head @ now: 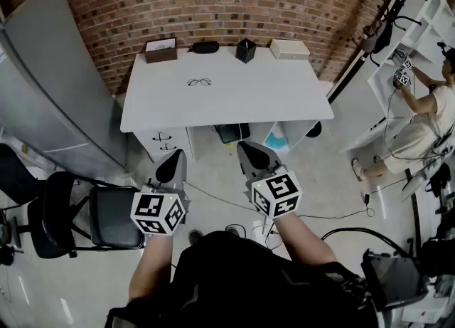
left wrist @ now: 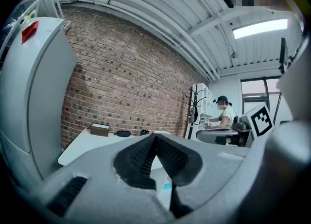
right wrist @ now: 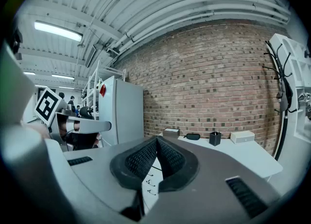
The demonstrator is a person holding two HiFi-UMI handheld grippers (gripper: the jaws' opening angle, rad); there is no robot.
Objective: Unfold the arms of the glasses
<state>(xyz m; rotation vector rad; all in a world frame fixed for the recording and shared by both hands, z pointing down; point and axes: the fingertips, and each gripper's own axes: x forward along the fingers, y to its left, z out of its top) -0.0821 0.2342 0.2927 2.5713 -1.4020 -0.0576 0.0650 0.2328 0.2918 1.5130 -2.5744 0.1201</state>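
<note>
- Closest to the head camera, the person's forearms carry both tools in front of the body, low in that view, over bare floor short of the white desk (head: pixel 284 102).
- Left gripper (head: pixel 172 166): jaws clenched pad against pad, nothing between them, pointing roughly level toward 12 o'clock.
- Right gripper (head: pixel 252 156): likewise clenched and empty, tipped slightly downward, just beside the left one at its 3 o'clock.
- Glasses (head: pixel 200 82) lie flat on the desk top, at about 12 o'clock from the grippers and well apart from them; they are too small to tell whether the arms are folded.
- Along the desk's far edge stand a brown box (head: pixel 161 50), a dark case (head: pixel 205 47), a black cup (head: pixel 245 50) and a white box (head: pixel 289 49), all clear of the glasses.
- Judged step: the approach, with no contact made yet.
- Next move likely calls for stepping up to the desk, spreading both sets of jaws, steadying the frame with one and catching a thin arm with the other.
</note>
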